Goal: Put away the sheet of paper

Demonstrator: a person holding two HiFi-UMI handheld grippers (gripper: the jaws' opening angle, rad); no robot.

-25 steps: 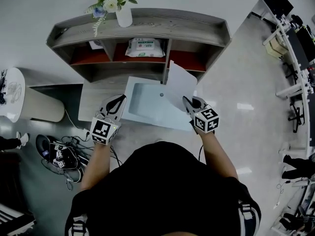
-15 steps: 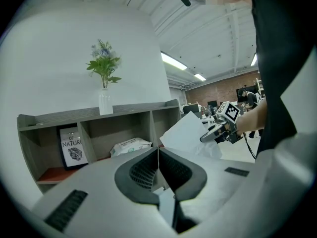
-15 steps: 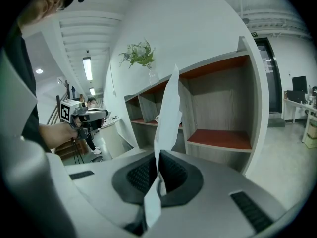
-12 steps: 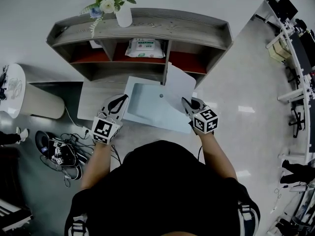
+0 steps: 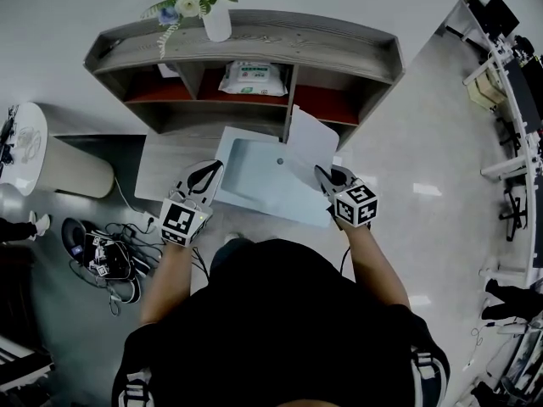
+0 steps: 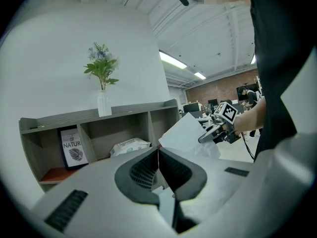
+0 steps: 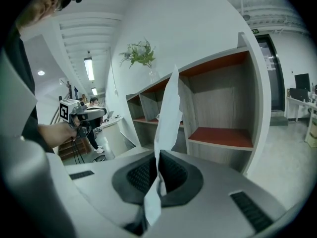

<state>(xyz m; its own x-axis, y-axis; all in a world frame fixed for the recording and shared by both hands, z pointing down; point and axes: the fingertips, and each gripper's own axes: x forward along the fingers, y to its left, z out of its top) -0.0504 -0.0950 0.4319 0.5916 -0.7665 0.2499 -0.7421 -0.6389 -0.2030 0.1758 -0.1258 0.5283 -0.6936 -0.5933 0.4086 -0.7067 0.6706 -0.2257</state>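
The white sheet of paper (image 5: 310, 141) stands tilted up over the right end of a pale blue folder (image 5: 259, 176) on the low table. My right gripper (image 5: 321, 173) is shut on the sheet's lower edge. In the right gripper view the paper (image 7: 168, 118) rises edge-on from between the closed pads. My left gripper (image 5: 209, 170) is at the folder's left edge. In the left gripper view it (image 6: 158, 155) is shut, with a pale strip of the folder between the pads. That view also shows the sheet (image 6: 185, 135) and the right gripper (image 6: 210, 133).
A grey shelf unit (image 5: 254, 45) with red-floored cubbies stands behind the table (image 5: 165, 168). It carries a vase of flowers (image 5: 216, 19) and holds a pack of wipes (image 5: 252, 79). A round white stool (image 5: 51, 172) and tangled cables (image 5: 106, 261) are at the left.
Both grippers keep their hold and have hardly moved. The sheet stays raised over the folder, and the view has shifted slightly.
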